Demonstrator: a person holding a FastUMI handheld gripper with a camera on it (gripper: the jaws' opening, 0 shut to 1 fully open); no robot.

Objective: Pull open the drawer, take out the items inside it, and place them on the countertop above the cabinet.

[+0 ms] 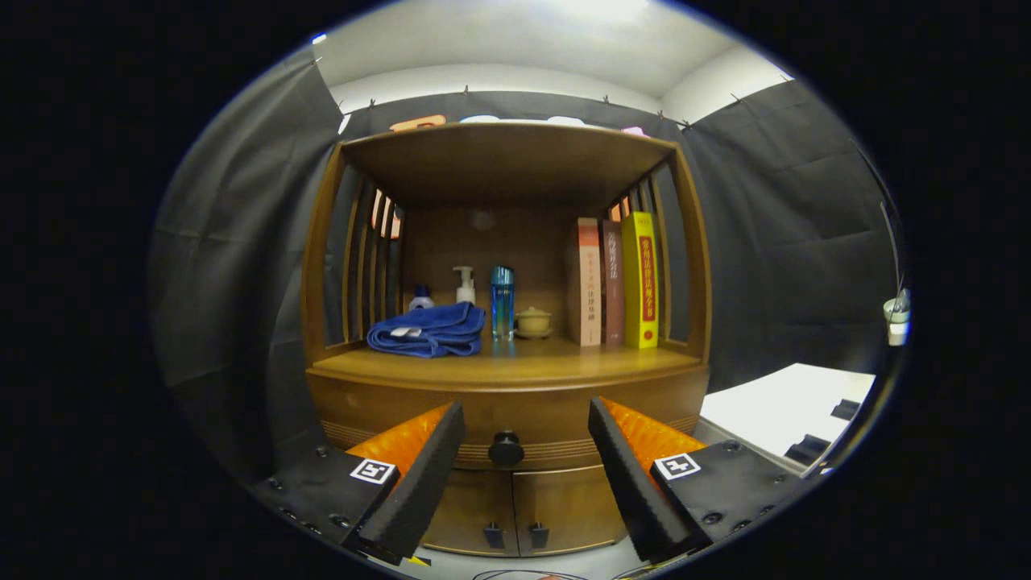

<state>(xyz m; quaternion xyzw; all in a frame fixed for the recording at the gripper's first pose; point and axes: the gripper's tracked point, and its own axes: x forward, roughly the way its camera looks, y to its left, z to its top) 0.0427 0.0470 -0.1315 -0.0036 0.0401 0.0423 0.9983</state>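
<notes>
The drawer (506, 431) is shut, its front flush with the curved band of the cabinet (322, 242) just under the worktop (515, 364). Its round dark knob (506, 449) sits in the middle of that front, untouched. By my reading nothing of the task is done yet: the drawer has to be pulled out, whatever lies inside lifted, and each piece set on the worktop above. What is inside cannot be seen while the front is closed.

The claw (526, 439) is spread wide and holds nothing. Its two fingers stand either side of the knob with clear gaps, and the knob looks to lie a little beyond the tips, not between them. The likely first step is to move forward and close on the knob.

Below the drawer are two small doors (515, 503) with dark handles, both closed.

On the worktop, a folded blue towel (428, 330) lies near the left front corner, with a small bottle (420, 299) and a white pump bottle (464, 284) behind it. A tall blue bottle (503, 302) stands near the middle, a small lidded cup (533, 321) just beside it. Three upright books (612, 278) stand toward the right edge. The front strip of the worktop, ahead of the cup and the books, is bare and would take the items.

To the right of the cabinet is a white table (781, 407).
</notes>
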